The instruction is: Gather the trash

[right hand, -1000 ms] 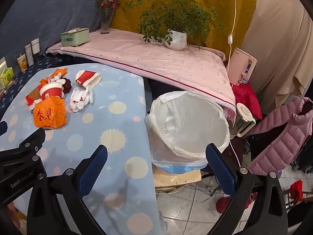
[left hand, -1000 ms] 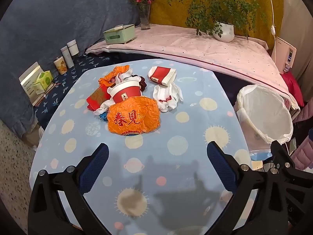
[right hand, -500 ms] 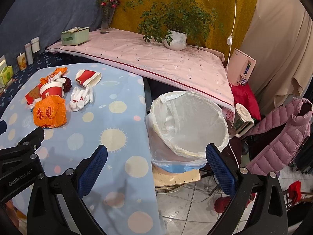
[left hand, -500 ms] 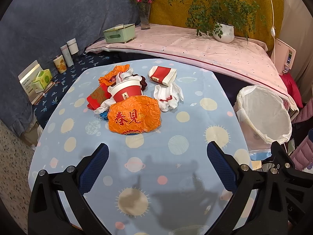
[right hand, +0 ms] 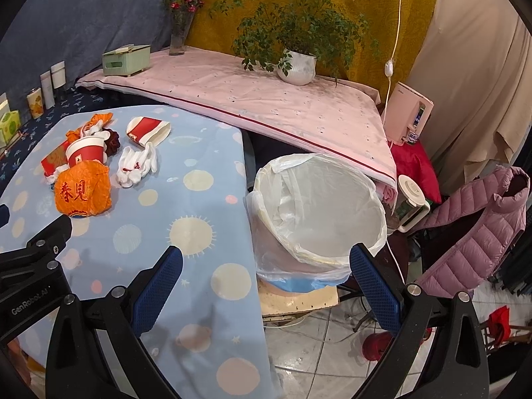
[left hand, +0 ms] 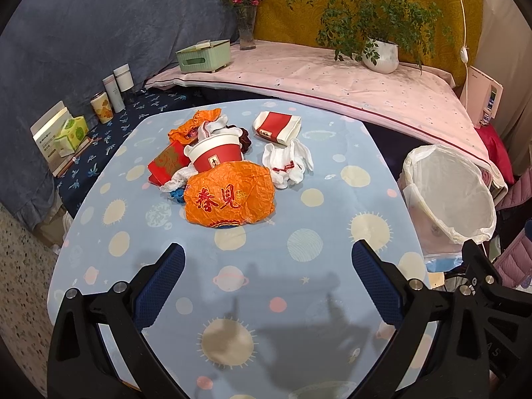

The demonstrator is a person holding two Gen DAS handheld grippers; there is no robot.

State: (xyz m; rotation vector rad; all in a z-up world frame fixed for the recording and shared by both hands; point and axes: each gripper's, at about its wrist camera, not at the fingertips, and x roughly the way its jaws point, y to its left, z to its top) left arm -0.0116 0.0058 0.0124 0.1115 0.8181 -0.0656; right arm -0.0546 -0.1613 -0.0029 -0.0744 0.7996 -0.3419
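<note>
Trash lies in a loose heap on the far half of the tabletop point(left hand: 232, 299), which wears a pale blue cloth printed with suns and planets. From the left of the heap: a flat red packet point(left hand: 167, 163) with gold print, then a red-and-white paper cup point(left hand: 216, 156) standing upright with crumpled orange wrapping point(left hand: 194, 123) and white tissue behind it. Just in front of the cup, touching it, sits a crumpled orange bag point(left hand: 229, 198) with red characters. Right of the cup a flattened red-and-white paper cup point(left hand: 277, 129) lies on its side, and near it, toward the viewer, rests a pair of white gloves point(left hand: 287, 163) with red trim.

Off the tabletop's right edge stands a bin point(right hand: 319, 206) lined with a white plastic bag, its mouth open; little can be made out inside.

Both tools hang above the near part of the tabletop, well apart from the heap. The left hand-held gripper point(left hand: 267, 282) has its 2 blue-padded fingers spread wide with nothing between them. The right hand-held gripper point(right hand: 266, 286), over the tabletop's right edge with the bin ahead of it, is likewise spread wide and empty-handed.
</note>
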